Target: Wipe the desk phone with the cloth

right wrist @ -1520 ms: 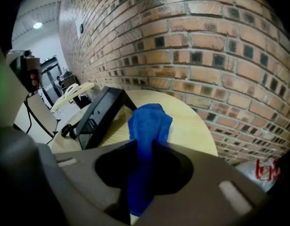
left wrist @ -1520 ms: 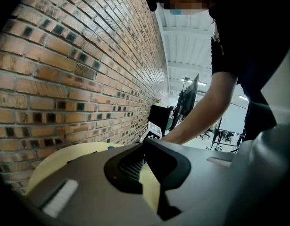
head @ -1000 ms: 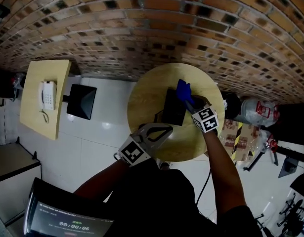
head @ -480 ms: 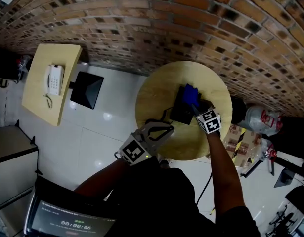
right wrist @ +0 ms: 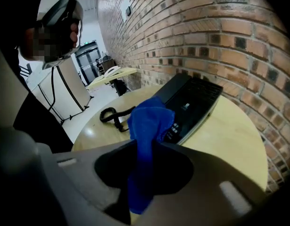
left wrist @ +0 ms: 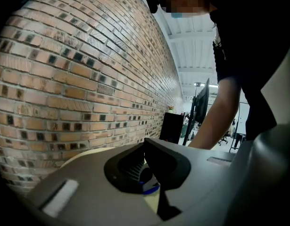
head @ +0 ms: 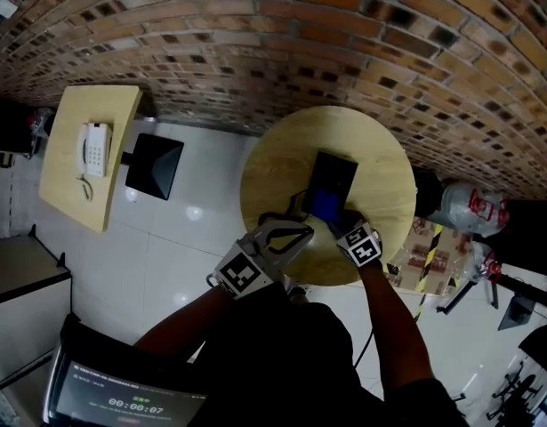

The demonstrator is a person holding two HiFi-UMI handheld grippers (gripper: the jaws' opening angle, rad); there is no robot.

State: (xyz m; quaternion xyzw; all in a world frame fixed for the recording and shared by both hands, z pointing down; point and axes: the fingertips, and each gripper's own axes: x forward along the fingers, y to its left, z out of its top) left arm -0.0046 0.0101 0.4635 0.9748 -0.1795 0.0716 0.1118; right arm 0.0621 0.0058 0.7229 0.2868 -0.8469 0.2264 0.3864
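Observation:
A black desk phone lies on a round wooden table, and its coiled cord trails off its near left side. My right gripper is shut on a blue cloth that rests on the near end of the phone. In the right gripper view the cloth hangs from the jaws of this gripper over the phone's keypad. My left gripper hovers at the table's near edge beside the cord, with its jaws together and nothing in them.
A brick wall runs behind the table. To the left a rectangular table carries a white phone, next to a black seat. Boxes and a bag crowd the floor at the right. A screen sits at bottom left.
My right gripper has drawn the blue cloth from the phone's far end down to its near end, towards me. The left gripper has barely moved.

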